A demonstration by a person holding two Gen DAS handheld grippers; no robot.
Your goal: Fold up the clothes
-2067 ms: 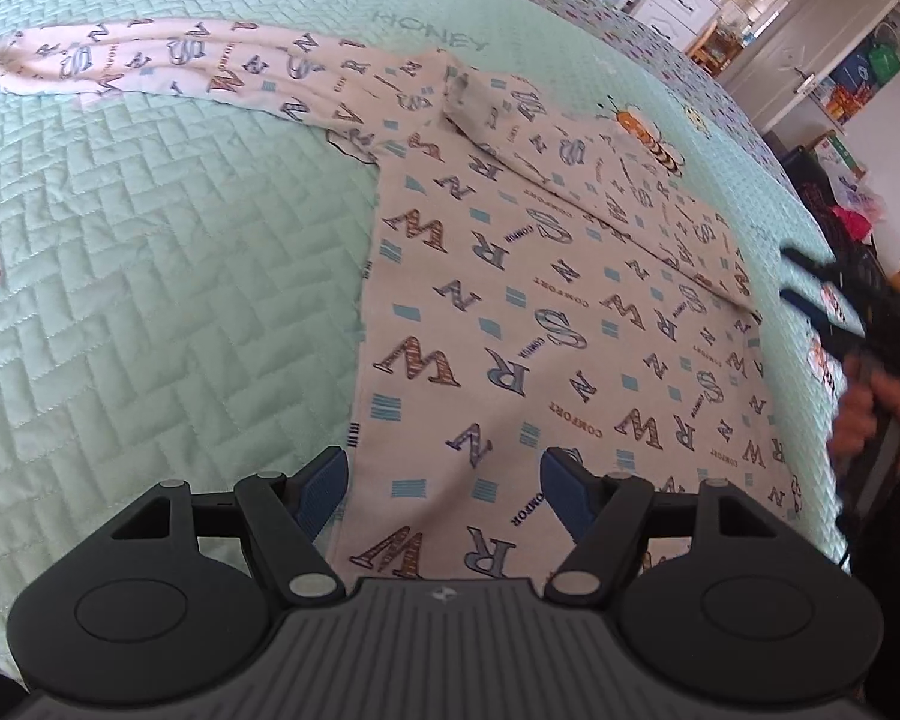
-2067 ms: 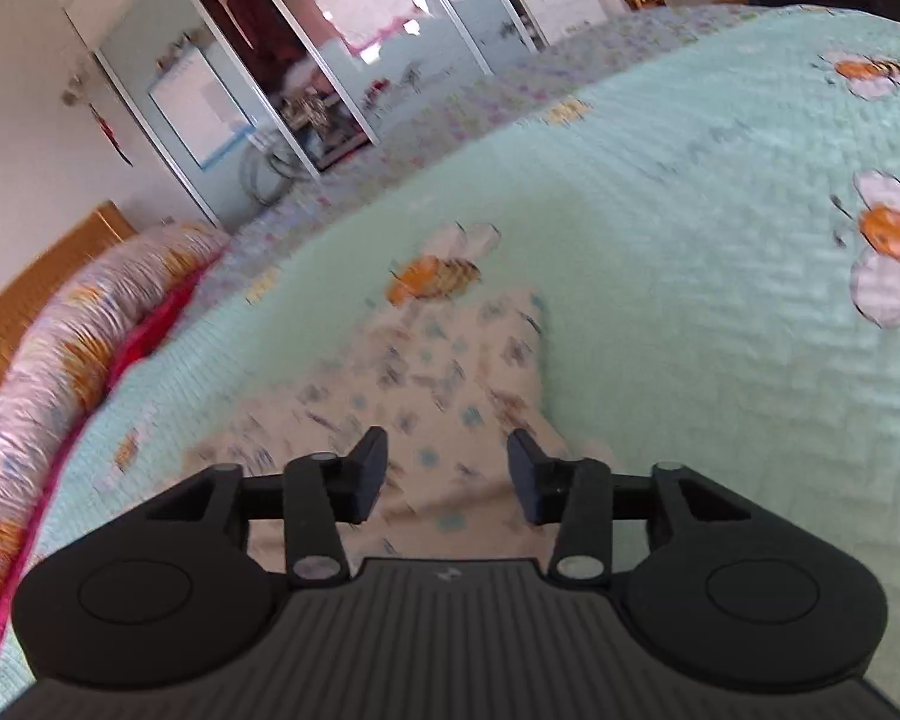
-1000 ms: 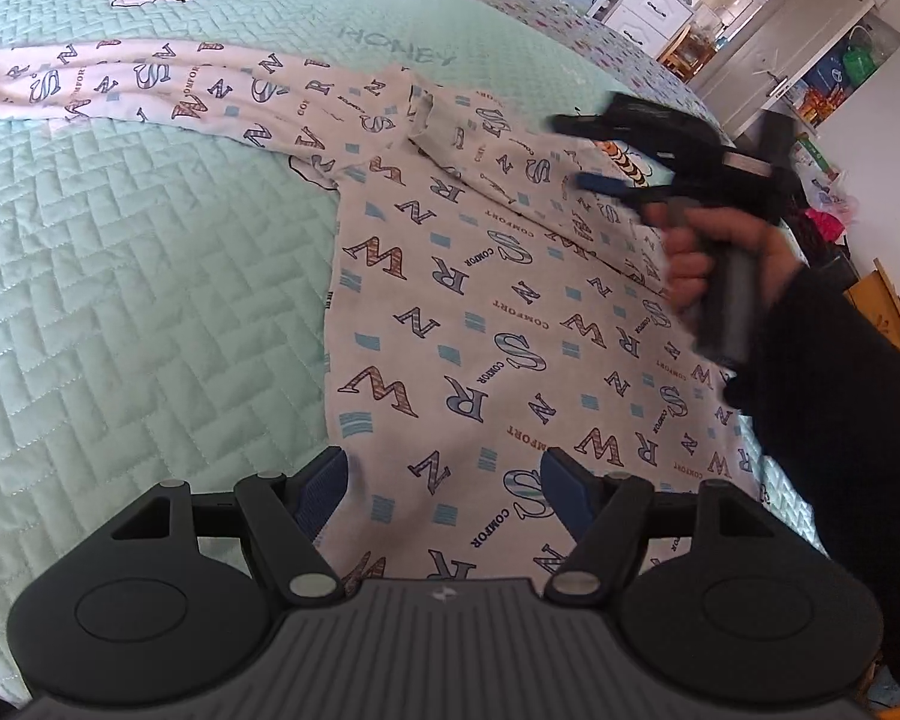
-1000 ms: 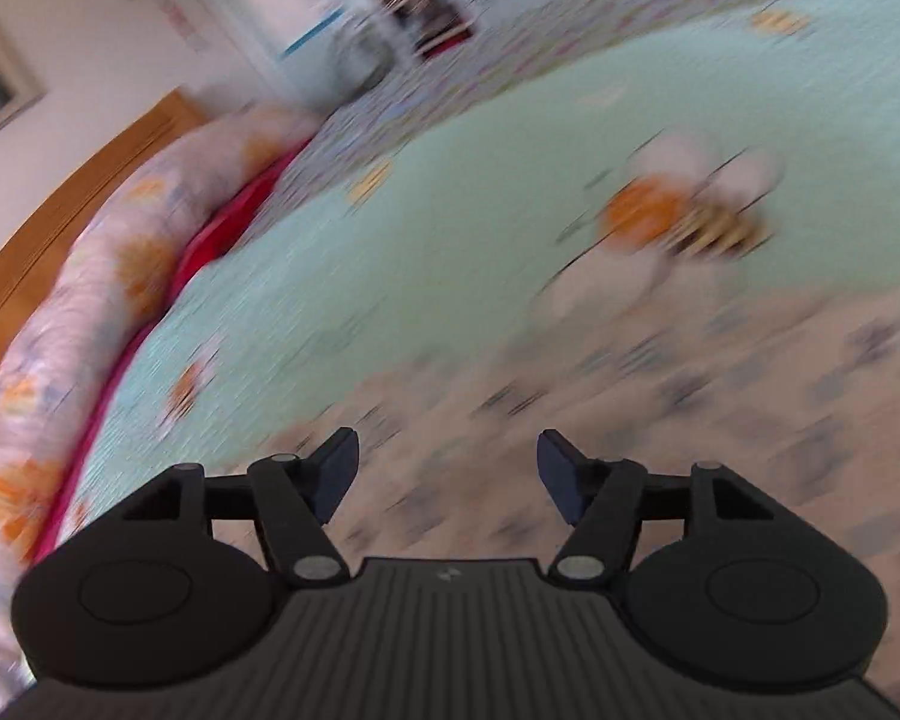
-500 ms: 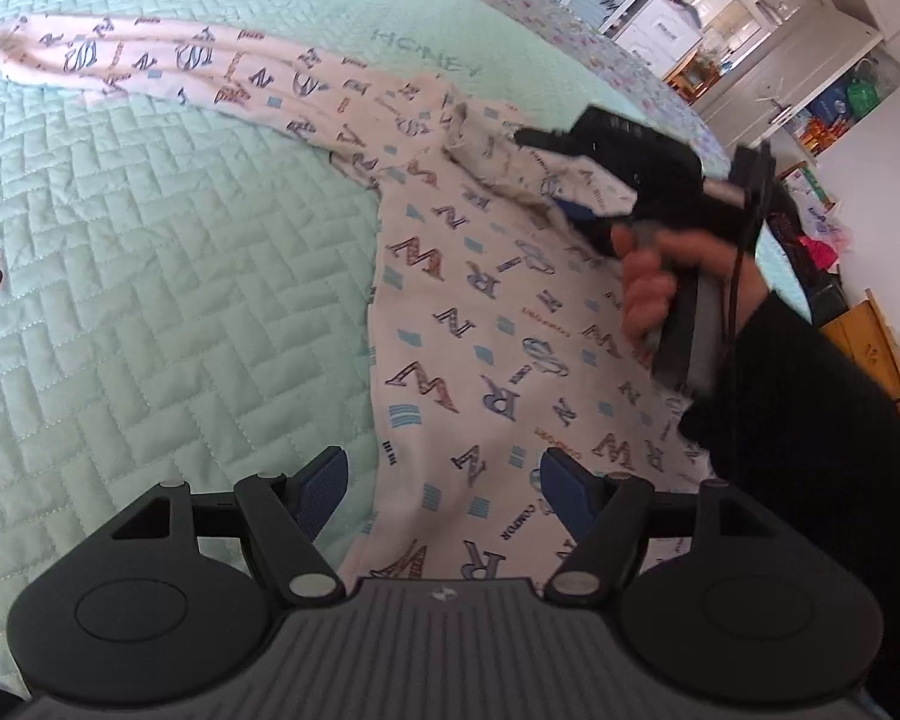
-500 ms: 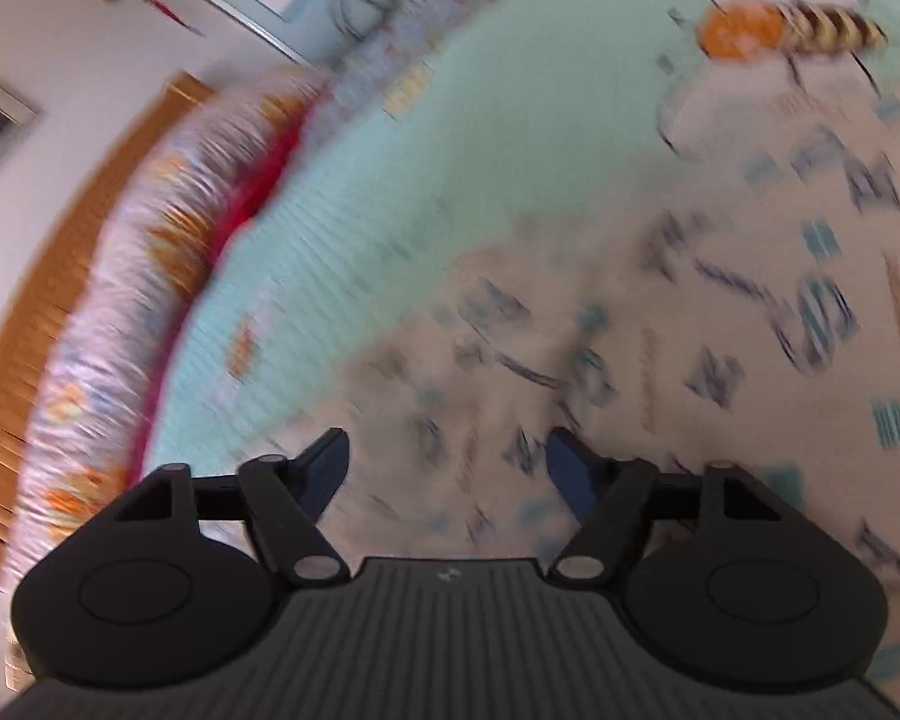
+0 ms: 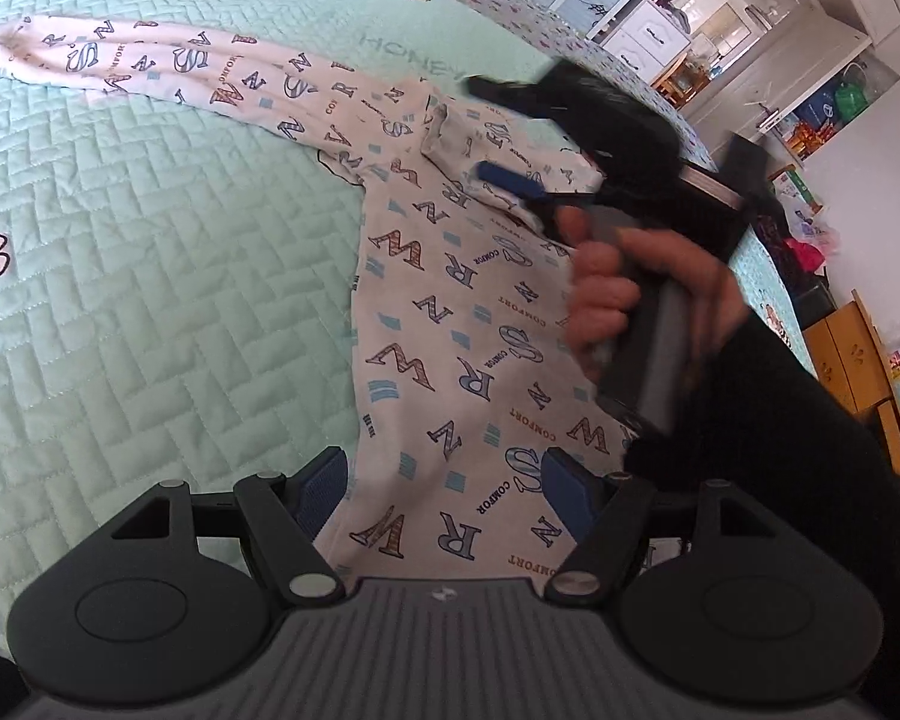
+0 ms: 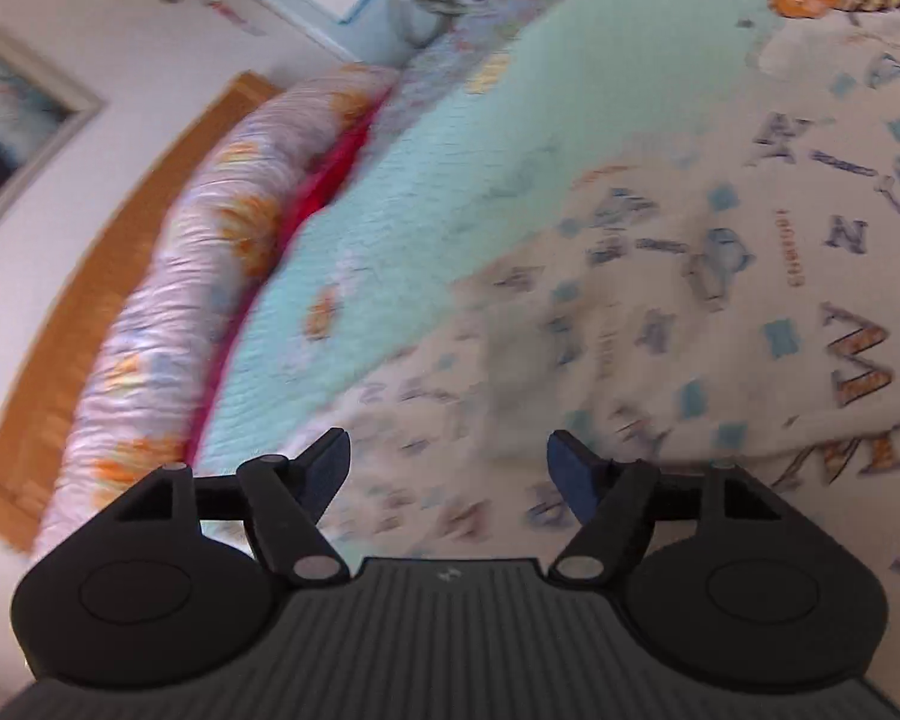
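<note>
Spread flat on the mint quilted bed, the letter-print shirt lies ready for folding, one sleeve stretched left; the left gripper hovers wide and empty over its hem, while the right gripper, jaws opening, seemingly empty, nears the bunched collar.

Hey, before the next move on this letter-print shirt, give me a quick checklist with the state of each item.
1. White letter-print shirt lies flat on the mint quilted bedspread: ok.
2. Long sleeve spread out to the side, not folded: ok.
3. Right gripper near the collar, jaws opening, nothing between them: ok.
4. Left gripper open over the hem, gripping nothing: ok.
5. Other sleeve's position: cannot tell, hidden behind the hand.
</note>
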